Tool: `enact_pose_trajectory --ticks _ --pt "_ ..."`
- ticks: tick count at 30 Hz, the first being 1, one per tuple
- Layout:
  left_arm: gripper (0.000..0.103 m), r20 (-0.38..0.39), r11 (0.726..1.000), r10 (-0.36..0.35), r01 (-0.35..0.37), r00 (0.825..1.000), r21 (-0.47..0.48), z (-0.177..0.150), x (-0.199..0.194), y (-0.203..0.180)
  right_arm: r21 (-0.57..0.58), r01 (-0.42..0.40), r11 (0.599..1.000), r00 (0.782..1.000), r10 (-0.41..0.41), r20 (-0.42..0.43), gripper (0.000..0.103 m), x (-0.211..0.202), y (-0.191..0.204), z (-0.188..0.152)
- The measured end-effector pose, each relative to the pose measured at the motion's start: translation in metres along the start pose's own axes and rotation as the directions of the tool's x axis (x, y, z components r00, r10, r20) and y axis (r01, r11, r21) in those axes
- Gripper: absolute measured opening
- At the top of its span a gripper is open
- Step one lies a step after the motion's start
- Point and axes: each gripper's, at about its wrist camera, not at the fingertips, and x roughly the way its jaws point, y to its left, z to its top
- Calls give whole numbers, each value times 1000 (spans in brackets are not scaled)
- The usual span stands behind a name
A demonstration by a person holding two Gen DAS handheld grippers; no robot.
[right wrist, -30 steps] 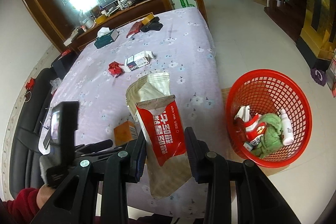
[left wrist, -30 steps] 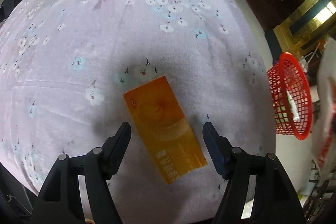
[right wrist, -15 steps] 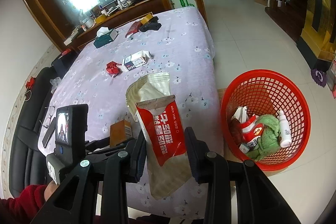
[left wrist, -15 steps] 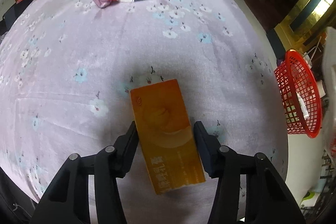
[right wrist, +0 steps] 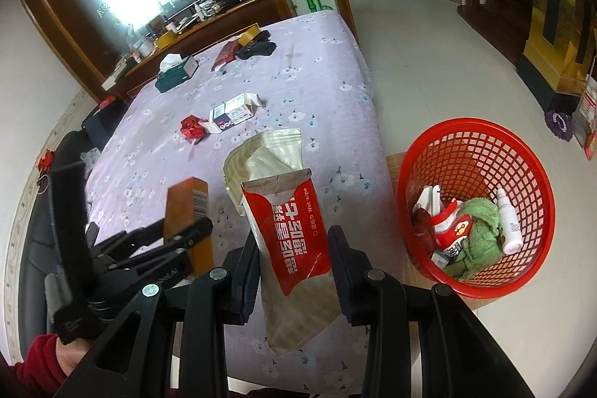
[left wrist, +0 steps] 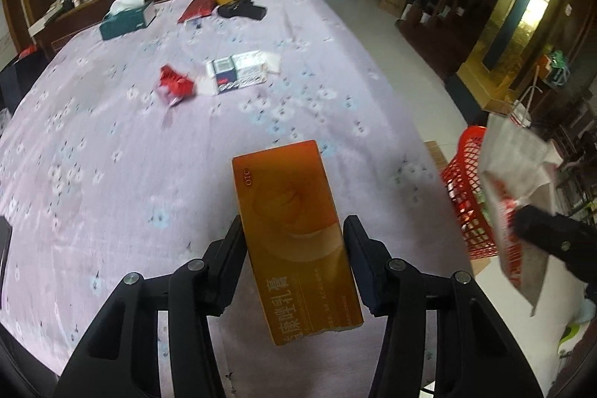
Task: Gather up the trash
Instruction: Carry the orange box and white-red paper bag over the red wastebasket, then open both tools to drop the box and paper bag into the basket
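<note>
Above table (left wrist: 112,174) | left jaws closed onto orange box (left wrist: 294,234), lifted | right jaws clamp wipes pouch (right wrist: 294,230)

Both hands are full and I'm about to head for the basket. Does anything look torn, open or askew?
The wet wipe packet in the right gripper is torn open at the top, its inner pouch sticking out. The orange box sits tilted in the left gripper. The small carton on the table has open flaps.

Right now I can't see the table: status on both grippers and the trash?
Left gripper shut on orange box. Right gripper shut on wipes packet. Red basket on floor, nothing in the way.
</note>
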Motion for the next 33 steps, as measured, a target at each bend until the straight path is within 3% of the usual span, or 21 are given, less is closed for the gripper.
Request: enact_pose_trajectory --ticks 8,15,23,33 --pt "51 10 996 -62 61 998 67 11 -2 -32 74 31 997 999 -32 14 37 -11 -24 -2" --pt "51 2 982 -132 130 991 137 22 -1 -78 182 57 982 996 -67 51 37 -33 -67 4" --pt "51 -39 943 -239 241 970 228 39 8 -150 318 84 944 989 -117 87 38 -55 -127 14" --pt "54 -102 910 -295 312 950 274 53 37 -212 369 129 921 980 -175 94 40 -55 -177 33"
